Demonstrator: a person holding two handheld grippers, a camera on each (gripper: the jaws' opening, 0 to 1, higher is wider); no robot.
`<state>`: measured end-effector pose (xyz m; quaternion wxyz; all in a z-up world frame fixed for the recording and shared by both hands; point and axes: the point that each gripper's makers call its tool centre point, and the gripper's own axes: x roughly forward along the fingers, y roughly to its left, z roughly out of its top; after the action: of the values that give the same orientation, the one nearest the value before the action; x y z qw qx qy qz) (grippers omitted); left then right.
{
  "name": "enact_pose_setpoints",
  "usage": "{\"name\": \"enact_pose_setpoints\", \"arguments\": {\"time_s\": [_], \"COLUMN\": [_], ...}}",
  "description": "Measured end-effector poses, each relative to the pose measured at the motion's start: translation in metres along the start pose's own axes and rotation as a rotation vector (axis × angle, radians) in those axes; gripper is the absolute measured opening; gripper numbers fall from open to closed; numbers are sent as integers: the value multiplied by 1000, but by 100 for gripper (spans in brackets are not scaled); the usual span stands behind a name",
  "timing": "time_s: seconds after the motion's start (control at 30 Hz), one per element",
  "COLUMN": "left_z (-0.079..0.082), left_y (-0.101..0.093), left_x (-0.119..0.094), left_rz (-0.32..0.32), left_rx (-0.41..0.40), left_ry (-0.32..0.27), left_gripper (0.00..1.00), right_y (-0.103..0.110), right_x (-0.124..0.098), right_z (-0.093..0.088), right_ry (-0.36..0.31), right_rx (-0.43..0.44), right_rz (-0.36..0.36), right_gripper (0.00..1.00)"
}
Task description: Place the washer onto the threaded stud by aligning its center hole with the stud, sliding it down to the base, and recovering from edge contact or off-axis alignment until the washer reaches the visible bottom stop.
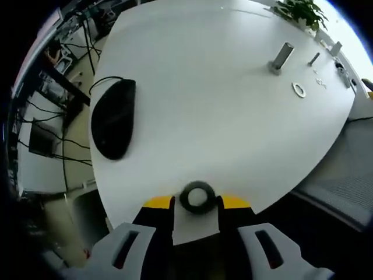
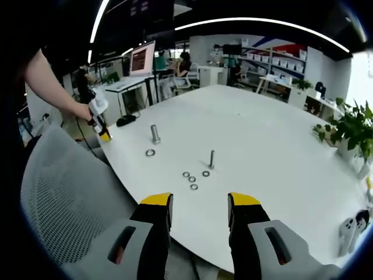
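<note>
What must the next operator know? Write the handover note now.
Left gripper: shut on a dark washer, at the edge of the table.
Right gripper: open, empty, short of the table.
Thick stud and thin stud stand bare, with loose washers lying near them.
Done: washer picked up.
Left: carry it to a stud, align the hole, slide it to the base.

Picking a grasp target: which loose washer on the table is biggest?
The lone washer just in front of the thick stud. The four clustered near the thin stud are clearly smaller.
</note>
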<state>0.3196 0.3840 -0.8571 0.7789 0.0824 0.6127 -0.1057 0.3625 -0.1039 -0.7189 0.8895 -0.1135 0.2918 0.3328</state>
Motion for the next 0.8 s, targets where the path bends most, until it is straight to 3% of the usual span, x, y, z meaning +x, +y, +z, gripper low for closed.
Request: {"name": "enact_pose_setpoints", "arguments": {"time_s": [0.33, 0.43, 0.8], "left_z": [-1, -2, -1], "left_y": [-2, -3, -5], "left_x": [0, 0, 3], "left_rz": [3, 9, 11], "left_rx": [7, 34, 16], "left_ry": [51, 70, 79], "left_gripper": [28, 21, 20], "right_y": [0, 0, 0], "right_x": [0, 0, 0], "right_z": [0, 0, 0], "right_ry": [-3, -2, -1], "right_rx": [3, 2, -1], "right_rz": [-3, -1, 3], "right_gripper": [40, 40, 40]}}
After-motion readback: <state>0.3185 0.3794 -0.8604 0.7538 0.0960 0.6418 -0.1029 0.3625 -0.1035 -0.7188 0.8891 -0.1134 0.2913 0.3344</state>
